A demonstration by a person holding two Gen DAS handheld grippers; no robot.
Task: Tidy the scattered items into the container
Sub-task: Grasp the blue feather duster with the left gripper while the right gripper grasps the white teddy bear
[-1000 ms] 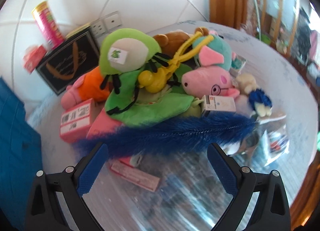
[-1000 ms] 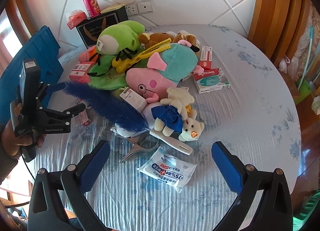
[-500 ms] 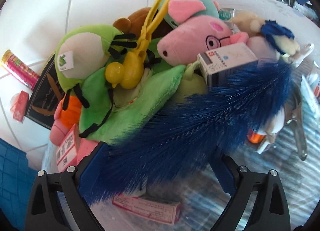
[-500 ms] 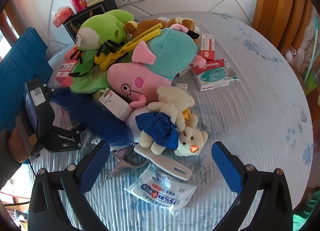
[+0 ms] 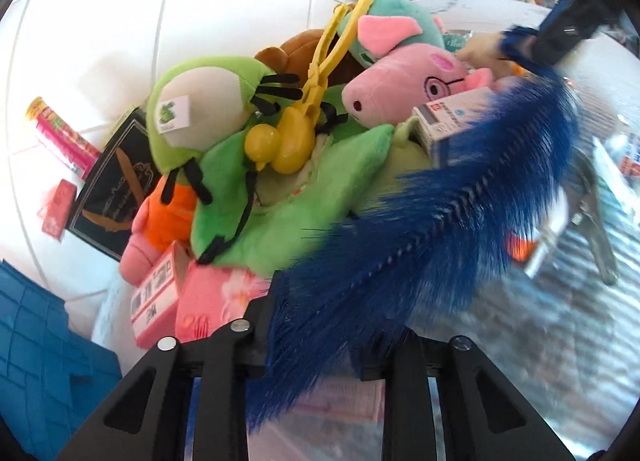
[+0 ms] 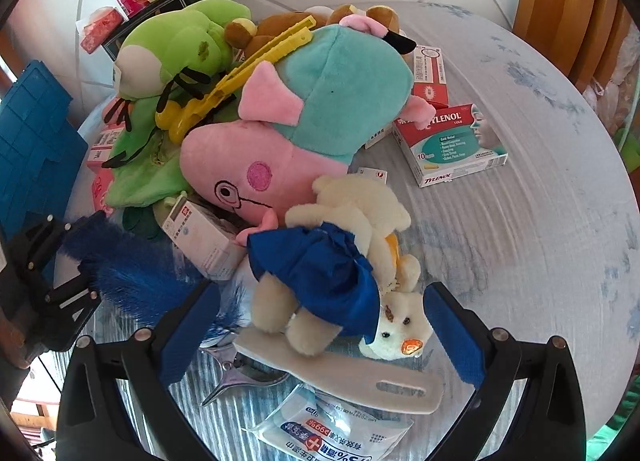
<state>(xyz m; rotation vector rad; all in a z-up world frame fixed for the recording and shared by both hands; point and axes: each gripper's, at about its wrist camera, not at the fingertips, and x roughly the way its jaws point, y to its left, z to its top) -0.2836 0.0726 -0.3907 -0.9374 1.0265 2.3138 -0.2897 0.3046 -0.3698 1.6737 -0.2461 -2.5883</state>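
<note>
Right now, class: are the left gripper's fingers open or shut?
Shut. The left gripper has its fingers drawn together on the blue bristle brush, whose bristles spill out around them.

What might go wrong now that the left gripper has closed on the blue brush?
The blue brush is pinched at one end by the left gripper, so it may swing or slip. Its bristles touch the white medicine box, which could be dragged along. The open right gripper straddles the cream teddy bear, close enough to collide.
</note>
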